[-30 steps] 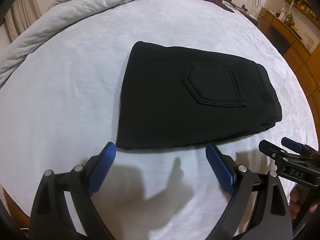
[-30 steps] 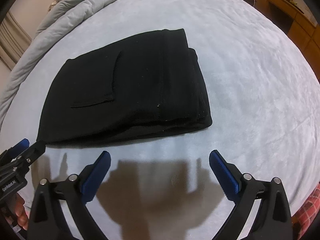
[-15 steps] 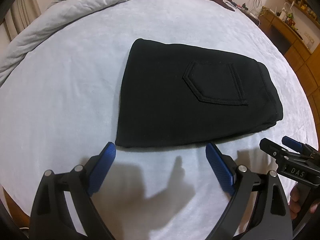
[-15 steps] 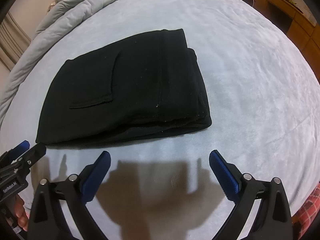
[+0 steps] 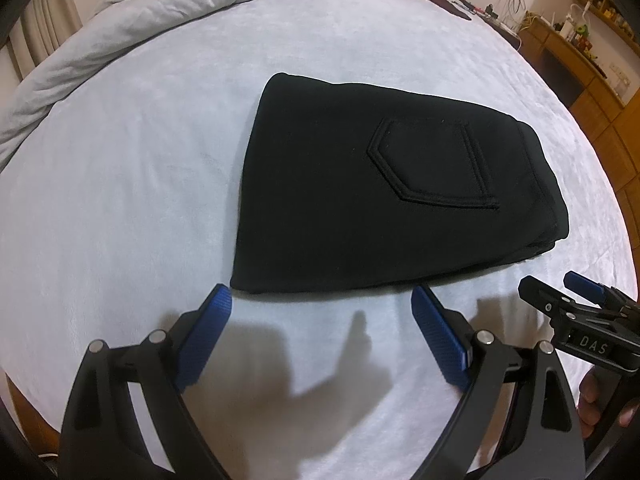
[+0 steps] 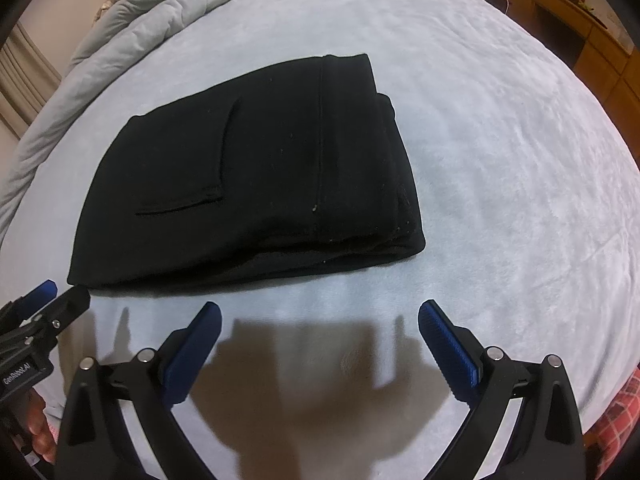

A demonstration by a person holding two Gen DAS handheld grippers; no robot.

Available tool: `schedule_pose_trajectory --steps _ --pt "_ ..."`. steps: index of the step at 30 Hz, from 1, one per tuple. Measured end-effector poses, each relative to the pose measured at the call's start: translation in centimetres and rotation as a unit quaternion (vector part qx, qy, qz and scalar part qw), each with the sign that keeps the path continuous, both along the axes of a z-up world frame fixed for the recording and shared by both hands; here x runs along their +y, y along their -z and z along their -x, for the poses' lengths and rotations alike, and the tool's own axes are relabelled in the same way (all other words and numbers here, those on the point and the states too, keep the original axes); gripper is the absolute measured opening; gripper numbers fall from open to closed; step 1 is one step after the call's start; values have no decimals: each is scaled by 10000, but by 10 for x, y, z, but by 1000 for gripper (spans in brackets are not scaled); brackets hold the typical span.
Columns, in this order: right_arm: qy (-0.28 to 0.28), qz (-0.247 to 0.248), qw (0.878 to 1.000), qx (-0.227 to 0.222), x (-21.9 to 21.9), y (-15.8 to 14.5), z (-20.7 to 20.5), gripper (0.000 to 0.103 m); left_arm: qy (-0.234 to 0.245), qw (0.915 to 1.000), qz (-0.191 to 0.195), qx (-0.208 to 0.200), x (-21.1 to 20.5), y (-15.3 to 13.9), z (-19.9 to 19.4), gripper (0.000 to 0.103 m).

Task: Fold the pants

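Almost nothing is changed over the last second: the left gripper (image 5: 322, 304) and right gripper (image 6: 320, 316) are kept hovering just short of the near hem, jaws spread wide and empty, so the folding is judged complete. Beyond them, the black pants (image 5: 384, 208) are laid as a compact, thick, layered wedge on the bed (image 5: 120, 200), a stitched back pocket (image 5: 432, 168) uppermost. The sheet is seen as pale, plush fleece; farther off, a puffy grey duvet (image 5: 172, 8) is bunched.
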State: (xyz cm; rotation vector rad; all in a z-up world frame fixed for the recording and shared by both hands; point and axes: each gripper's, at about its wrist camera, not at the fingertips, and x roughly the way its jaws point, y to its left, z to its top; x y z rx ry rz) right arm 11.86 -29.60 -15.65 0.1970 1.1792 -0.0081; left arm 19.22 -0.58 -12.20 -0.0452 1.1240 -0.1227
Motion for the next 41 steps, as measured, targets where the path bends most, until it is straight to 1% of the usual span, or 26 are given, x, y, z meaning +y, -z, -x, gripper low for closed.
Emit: schedule_pose_trajectory --steps 32,38,41 --pt "52 12 9999 111 2 10 1 99 3 10000 -91 -3 1 3 -2 91" --pt "66 -12 10000 64 2 8 -1 99 -41 9999 -23 94 3 2 -4 91" --pt "64 -31 10000 39 1 5 0 99 -26 9999 -88 65 2 -1 -3 91"
